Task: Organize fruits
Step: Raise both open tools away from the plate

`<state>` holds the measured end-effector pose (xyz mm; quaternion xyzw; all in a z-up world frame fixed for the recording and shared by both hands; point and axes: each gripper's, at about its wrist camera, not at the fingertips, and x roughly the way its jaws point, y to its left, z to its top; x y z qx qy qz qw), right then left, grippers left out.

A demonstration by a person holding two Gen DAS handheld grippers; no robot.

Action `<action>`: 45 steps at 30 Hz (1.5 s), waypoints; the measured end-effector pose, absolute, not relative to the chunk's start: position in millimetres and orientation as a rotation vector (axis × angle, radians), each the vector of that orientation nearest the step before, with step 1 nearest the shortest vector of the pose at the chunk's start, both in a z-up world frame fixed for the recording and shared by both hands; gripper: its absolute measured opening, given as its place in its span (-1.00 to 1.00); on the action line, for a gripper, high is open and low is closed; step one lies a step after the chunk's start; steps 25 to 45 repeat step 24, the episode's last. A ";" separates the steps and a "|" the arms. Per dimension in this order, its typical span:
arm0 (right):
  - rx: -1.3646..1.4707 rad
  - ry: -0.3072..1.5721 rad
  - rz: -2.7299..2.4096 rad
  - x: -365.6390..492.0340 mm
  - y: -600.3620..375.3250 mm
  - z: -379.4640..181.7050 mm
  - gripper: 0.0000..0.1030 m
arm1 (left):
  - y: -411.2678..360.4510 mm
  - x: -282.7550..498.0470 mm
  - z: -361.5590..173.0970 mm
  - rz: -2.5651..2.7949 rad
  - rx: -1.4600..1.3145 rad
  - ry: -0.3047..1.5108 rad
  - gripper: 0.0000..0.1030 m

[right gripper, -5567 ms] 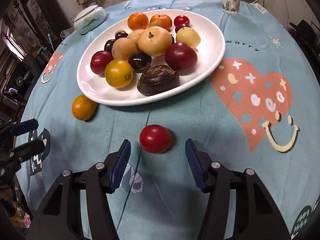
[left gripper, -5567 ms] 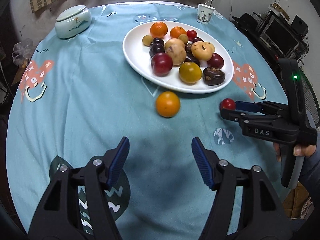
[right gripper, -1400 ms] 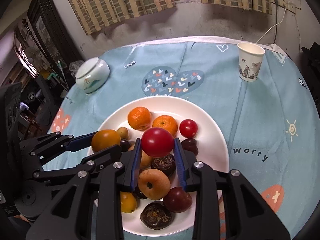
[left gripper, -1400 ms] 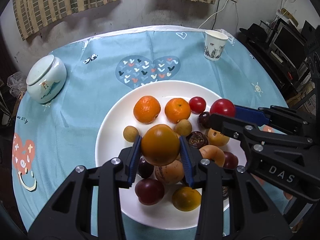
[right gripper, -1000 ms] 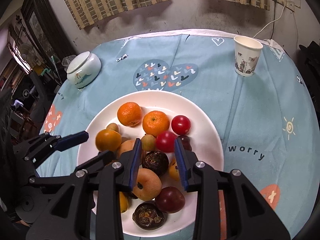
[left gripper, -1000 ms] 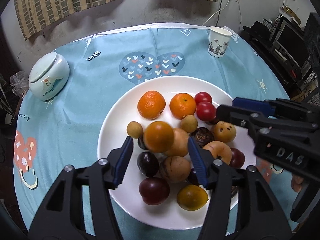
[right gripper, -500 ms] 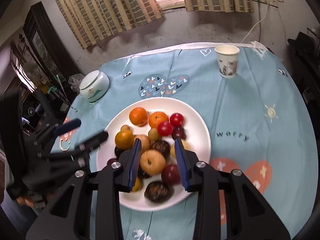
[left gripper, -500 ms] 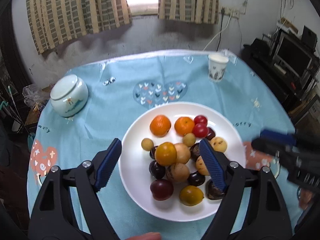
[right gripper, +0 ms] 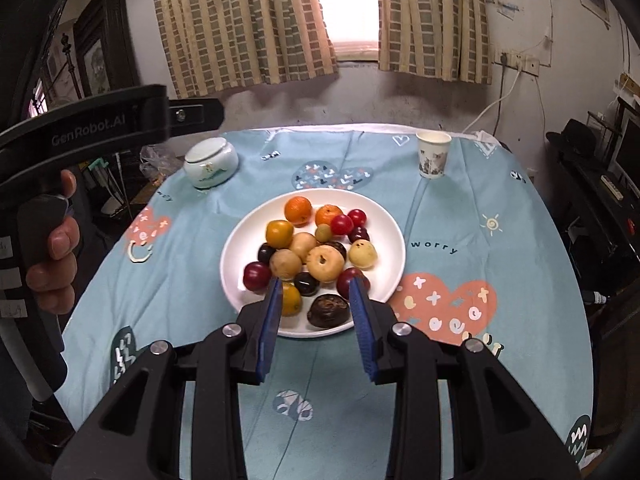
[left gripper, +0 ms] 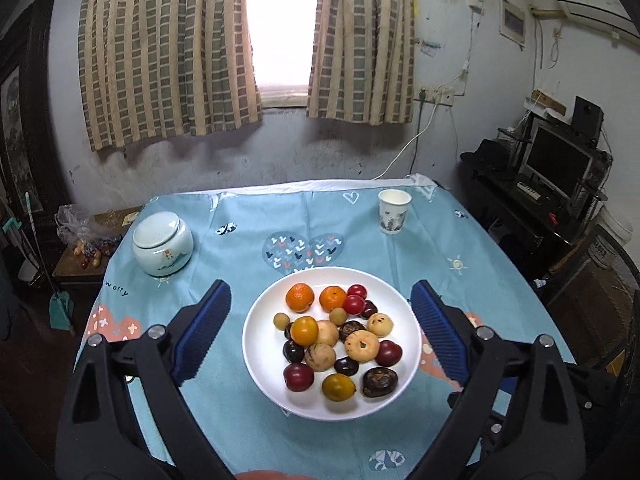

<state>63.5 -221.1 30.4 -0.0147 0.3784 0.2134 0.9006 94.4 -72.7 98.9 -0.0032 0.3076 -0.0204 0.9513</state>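
table [left gripper: 240, 408] blue-clothed | left gripper [left gripper: 322, 334] raised, fingers just spread, empty | right gripper [right gripper: 316, 326] fingers narrow, empty

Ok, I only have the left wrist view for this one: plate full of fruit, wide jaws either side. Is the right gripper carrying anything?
Observer: No. The right gripper has a narrow gap between its jaws with nothing in it. The fruit seen through the gap lies on the white plate.
Operator: Who is holding the left gripper?
Observer: A bare hand wraps its handle at the left edge of the right wrist view. The left gripper has just been opening its jaws, with nothing gripped.
Operator: What is behind my right-hand finger?
Observer: The word "worry", printed on the tablecloth just past the plate's rim.
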 end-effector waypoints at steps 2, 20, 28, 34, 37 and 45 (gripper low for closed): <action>-0.027 0.774 0.448 57.9 -219.6 35.4 -0.30 | -72.8 87.2 103.3 -0.033 -0.004 0.614 0.82; -0.043 0.761 0.481 30.7 -201.4 43.0 -0.30 | -52.2 53.5 112.8 0.068 -0.034 0.628 0.92; -0.045 0.761 0.481 30.7 -200.5 43.2 -0.30 | -51.0 51.2 111.4 0.062 -0.053 0.637 0.92; -0.045 0.761 0.481 30.7 -200.5 43.2 -0.30 | -51.0 51.2 111.4 0.062 -0.053 0.637 0.92; -0.045 0.761 0.481 30.7 -200.5 43.2 -0.30 | -51.0 51.2 111.4 0.062 -0.053 0.637 0.92; -0.045 0.761 0.481 30.7 -200.5 43.2 -0.30 | -51.0 51.2 111.4 0.062 -0.053 0.637 0.92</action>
